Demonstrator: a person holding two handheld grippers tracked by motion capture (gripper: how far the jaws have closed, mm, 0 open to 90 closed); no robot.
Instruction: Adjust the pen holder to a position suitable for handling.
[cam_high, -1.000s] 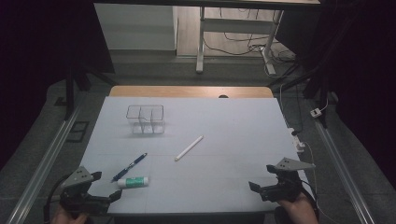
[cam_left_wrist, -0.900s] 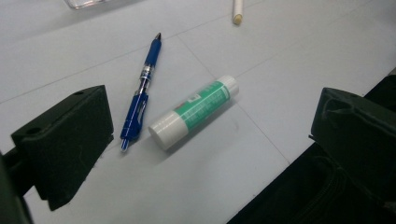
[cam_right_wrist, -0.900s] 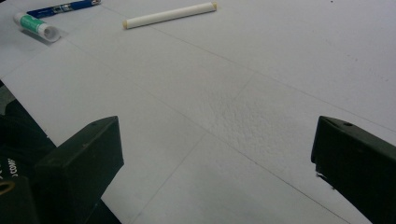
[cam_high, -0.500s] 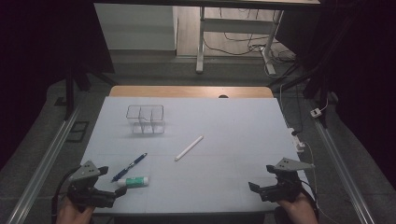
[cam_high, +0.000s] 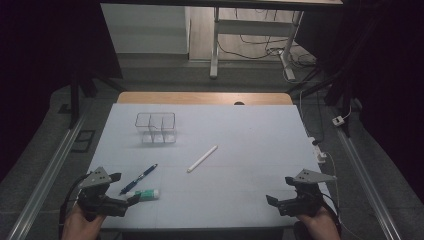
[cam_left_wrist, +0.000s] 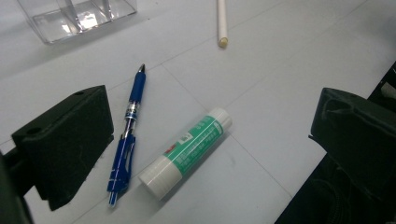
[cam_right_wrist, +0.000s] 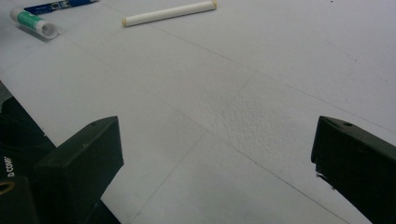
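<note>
White sheeting covers the table (cam_high: 240, 150), with a strip of bare wood at its far edge and dark floor, cables and a metal frame beyond. Toward 11 o'clock on the sheet stands a clear plastic organizer (cam_high: 156, 128) with several compartments, upright and with nothing visible inside. Near the centre lies a white stick (cam_high: 202, 159), slanted toward 1 o'clock.

At 7 o'clock, close to the near edge, a green-and-white glue stick (cam_left_wrist: 187, 151) lies on its side, and just beside it, at its 10 o'clock, a blue pen (cam_left_wrist: 126, 140) lies with its tip pointing away toward the organizer. In the left gripper view the two almost touch at their near ends but appear slightly apart.

Held in the person's hand at the near left corner, the left gripper (cam_high: 131, 198) has its jaws spread wide, and in its own view the glue stick and pen lie between them on the sheet, neither one touched.

Over at 5 o'clock, the right gripper (cam_high: 270, 200) sits near the table's front edge, jaws likewise wide apart over bare sheet, well apart from every object.
</note>
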